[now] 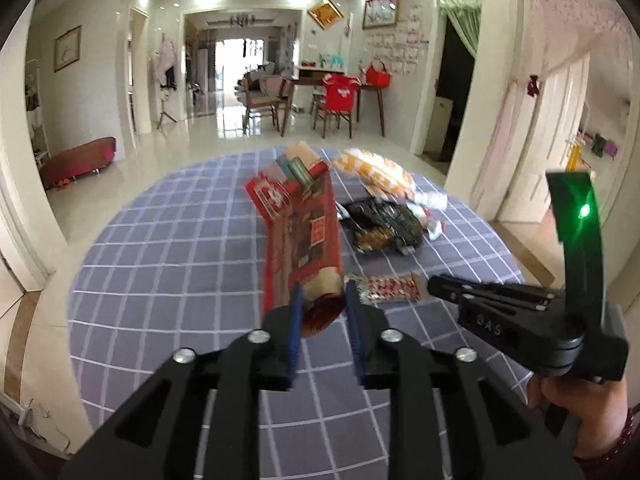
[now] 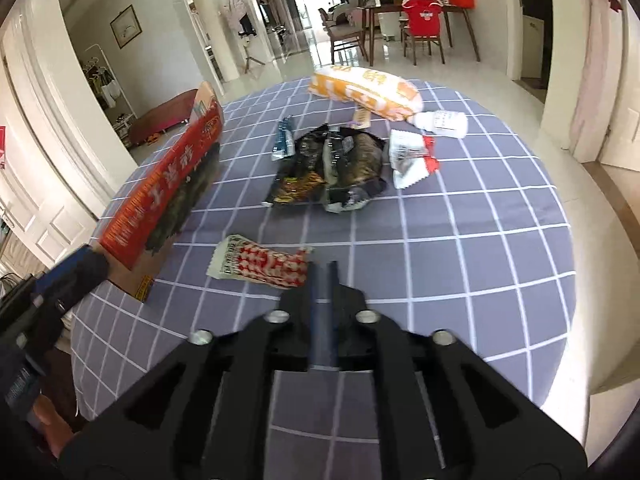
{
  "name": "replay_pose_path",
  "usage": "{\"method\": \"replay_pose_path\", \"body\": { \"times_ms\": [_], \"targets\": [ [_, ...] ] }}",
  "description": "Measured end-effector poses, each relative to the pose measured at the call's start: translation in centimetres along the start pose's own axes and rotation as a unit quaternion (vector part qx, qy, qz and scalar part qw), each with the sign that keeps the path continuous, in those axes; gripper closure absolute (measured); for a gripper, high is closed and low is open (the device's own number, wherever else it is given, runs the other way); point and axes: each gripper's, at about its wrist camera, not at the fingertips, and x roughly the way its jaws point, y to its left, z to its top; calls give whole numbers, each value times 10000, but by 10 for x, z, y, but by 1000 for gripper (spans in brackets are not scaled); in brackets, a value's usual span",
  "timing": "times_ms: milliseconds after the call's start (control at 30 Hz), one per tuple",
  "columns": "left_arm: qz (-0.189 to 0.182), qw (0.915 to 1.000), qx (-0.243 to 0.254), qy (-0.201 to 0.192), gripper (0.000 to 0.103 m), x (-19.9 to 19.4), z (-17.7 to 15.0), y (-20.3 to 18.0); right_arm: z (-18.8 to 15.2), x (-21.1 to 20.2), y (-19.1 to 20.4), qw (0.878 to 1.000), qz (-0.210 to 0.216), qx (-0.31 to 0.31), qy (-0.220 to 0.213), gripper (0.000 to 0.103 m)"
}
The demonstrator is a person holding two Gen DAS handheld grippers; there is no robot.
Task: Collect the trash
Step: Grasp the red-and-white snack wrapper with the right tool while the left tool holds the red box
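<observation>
Red-white snack wrapper (image 2: 262,262) lies just left-ahead of right tongs (image 2: 322,270), long axis left-right. Right tongs nearly clenched, empty. Left tongs (image 1: 322,292) straddle red box (image 1: 308,240), pad contact unclear.

Round table in grey checked cloth (image 2: 460,248), snack wrappers (image 2: 332,168), small white bottle (image 2: 442,123)

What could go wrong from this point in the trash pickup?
1. The red carton stands tilted with only its near end between the left tool's fingers. It could slip out or topple onto the black wrappers.
2. The right tool sits at the edge of the flat red-and-white wrapper. It may just push the wrapper along the checked tablecloth rather than pinch it.
</observation>
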Motion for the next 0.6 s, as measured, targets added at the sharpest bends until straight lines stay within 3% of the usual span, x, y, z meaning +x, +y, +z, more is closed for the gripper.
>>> {"method": "replay_pose_path", "body": {
  "times_ms": [33, 267, 367, 500, 533, 600],
  "targets": [
    [2, 10000, -18, 29, 63, 3, -1, -2, 0, -3, -1, 10000, 23, 9, -48, 49],
    [16, 9996, 145, 247, 33, 21, -9, -11, 2, -5, -7, 9998, -32, 76, -167, 46],
    [338, 9983, 361, 318, 31, 33, -8, -14, 3, -3, -8, 9999, -25, 94, -139, 46],
    [637, 9929, 588, 820, 29, 61, -5, -16, 4, 3, -4, 10000, 45, 4, -39, 46],
    [583, 9929, 537, 886, 31, 63, -3, -15, 5, 6, -2, 10000, 64, -26, -5, 46],
    [473, 9929, 480, 985, 53, 66, -1, -11, 6, 13, 3, 9998, 115, -109, 81, 46]
  ]
}}
